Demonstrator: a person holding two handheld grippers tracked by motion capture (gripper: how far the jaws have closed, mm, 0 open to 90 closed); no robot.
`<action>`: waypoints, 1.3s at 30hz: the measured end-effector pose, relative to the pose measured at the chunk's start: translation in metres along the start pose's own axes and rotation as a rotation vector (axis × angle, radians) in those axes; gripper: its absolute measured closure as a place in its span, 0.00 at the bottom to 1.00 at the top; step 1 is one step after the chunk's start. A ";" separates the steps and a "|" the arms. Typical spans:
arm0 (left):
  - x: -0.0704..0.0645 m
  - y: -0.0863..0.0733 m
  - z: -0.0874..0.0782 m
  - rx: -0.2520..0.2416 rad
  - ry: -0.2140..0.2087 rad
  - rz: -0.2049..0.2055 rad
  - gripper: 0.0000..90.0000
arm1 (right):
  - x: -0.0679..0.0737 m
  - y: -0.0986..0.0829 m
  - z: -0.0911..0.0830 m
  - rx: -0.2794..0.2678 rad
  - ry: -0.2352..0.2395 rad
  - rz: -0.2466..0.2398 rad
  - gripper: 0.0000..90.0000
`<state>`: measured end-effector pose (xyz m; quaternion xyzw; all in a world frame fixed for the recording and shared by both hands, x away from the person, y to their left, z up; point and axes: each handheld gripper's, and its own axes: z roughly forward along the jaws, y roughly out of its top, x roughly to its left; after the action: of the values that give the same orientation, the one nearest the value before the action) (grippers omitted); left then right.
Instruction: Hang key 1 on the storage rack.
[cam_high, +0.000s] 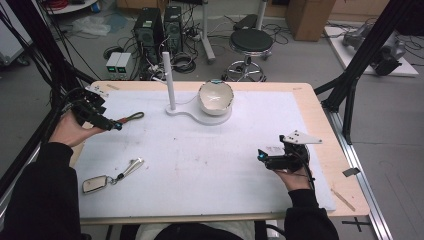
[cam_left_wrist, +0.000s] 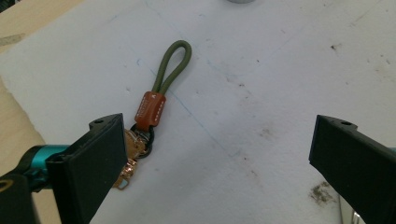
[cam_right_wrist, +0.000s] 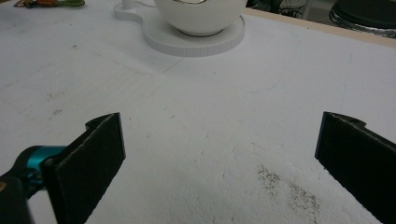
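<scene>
A key ring with an olive-green cord loop (cam_left_wrist: 173, 65), an orange-brown sleeve (cam_left_wrist: 150, 108) and brass keys lies on the white mat. My left gripper (cam_left_wrist: 219, 154) is open just in front of it, and its left jaw hides part of the keys. From above, the key ring (cam_high: 131, 118) lies at the mat's left, right beside the left gripper (cam_high: 107, 119). My right gripper (cam_high: 270, 151) hovers open over bare mat at the front right, nothing between its jaws (cam_right_wrist: 219, 154). It faces the white bowl (cam_right_wrist: 201, 16).
The white bowl (cam_high: 216, 97) sits on a flat white stand (cam_high: 197, 116) with an upright post (cam_high: 168, 80) at the back middle. A second key ring with a silver tag (cam_high: 97, 183) and a clip (cam_high: 131, 166) lies front left. Wooden table edges (cam_high: 345, 165) surround the mat.
</scene>
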<state>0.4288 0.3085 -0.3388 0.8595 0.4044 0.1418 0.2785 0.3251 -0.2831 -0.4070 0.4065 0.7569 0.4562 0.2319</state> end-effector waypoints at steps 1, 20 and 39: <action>0.002 0.002 0.002 0.008 -0.001 -0.001 0.05 | 0.000 0.000 0.000 -0.003 0.000 -0.003 0.01; 0.029 0.013 0.031 0.081 -0.015 -0.030 0.05 | 0.001 -0.001 0.004 0.026 -0.005 -0.019 0.01; 0.038 0.032 0.062 0.130 -0.046 0.017 0.05 | 0.003 0.000 0.006 0.032 -0.009 -0.028 0.01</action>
<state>0.5022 0.2986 -0.3690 0.8822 0.3990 0.0978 0.2302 0.3276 -0.2783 -0.4099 0.4016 0.7687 0.4387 0.2352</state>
